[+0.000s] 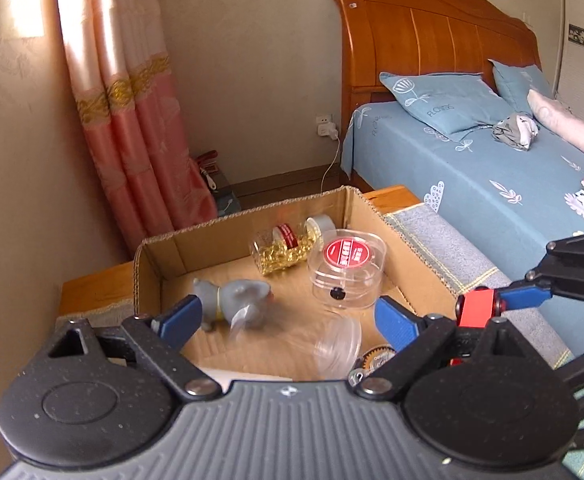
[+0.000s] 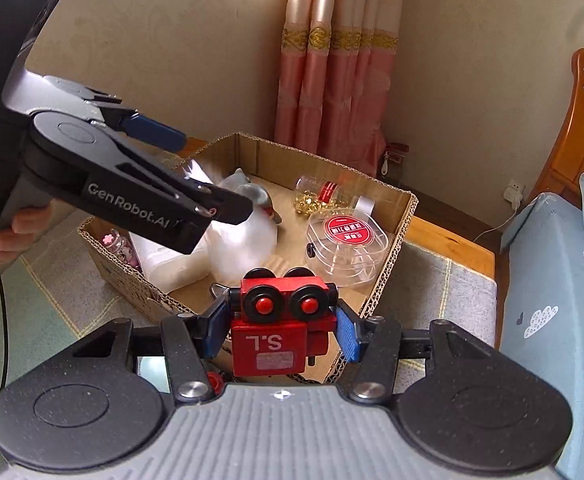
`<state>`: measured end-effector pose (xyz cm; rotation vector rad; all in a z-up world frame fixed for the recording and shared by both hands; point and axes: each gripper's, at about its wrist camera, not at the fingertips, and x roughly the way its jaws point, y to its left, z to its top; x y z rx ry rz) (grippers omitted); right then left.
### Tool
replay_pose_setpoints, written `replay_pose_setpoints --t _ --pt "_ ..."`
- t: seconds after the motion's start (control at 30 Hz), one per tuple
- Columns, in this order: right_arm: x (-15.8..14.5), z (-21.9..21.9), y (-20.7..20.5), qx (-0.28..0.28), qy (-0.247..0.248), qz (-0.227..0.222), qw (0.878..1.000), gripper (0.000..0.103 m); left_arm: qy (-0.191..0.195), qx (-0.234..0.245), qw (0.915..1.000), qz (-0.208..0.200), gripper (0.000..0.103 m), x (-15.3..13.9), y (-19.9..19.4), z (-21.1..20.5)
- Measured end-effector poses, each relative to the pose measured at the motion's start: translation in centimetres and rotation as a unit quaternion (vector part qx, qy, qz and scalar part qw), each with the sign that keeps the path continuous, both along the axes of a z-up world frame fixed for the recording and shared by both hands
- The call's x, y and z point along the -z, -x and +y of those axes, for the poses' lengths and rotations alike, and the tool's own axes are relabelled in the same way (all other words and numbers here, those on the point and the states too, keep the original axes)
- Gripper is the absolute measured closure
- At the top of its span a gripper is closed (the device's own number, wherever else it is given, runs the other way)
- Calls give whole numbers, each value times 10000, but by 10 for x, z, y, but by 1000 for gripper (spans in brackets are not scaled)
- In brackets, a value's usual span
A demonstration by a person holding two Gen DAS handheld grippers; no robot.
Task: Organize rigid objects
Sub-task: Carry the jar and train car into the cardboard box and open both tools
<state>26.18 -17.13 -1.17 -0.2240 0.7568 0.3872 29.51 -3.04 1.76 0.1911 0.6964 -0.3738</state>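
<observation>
pink curtain by wall; wooden headboard, blue pillow on bed.

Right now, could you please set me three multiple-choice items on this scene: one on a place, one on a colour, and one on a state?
1. Where does the jar of gold capsules lie?
A. On the bed
B. Inside the cardboard box
C. On the floor by the curtain

2. What colour is the toy train in the right gripper?
A. Red
B. Green
C. Yellow

3. How do the jaws of the left gripper stand?
A. Shut on the grey figurine
B. Shut on the round clear case
C. Open, gripping nothing

Answers:
1. B, the jar lies on its side on the box floor, beside the round clear case.
2. A, its body is red with black wheels.
3. C, the blue pads stand wide apart, and the grey figurine lies beyond them in the box.
</observation>
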Motion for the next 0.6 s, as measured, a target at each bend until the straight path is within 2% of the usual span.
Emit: replay_pose_setpoints --t 0.13,0.3,0.37,0.4,0.43,0.6 --pt "0 2 -7 12 11 6 10000 44 -7 -88 9999 -128 4 -2 19 14" --pt "-4 7 -19 20 -36 -6 10000 41 92 -145 9997 -174 4 -9 38 29" --pt "-7 9 -18 92 -44 -81 9999 12 108 -185 9996 -203 3 -12 43 32" --pt "-9 8 -15 96 -82 -163 9998 7 113 -199 9995 -224 3 -13 47 33" --pt "-11 8 -12 104 -110 -232 9996 3 124 -213 9994 -241 2 -13 50 34" --pt "-18 5 1 239 -154 -271 9992 0 -1 -302 9990 -318 1 -15 66 32"
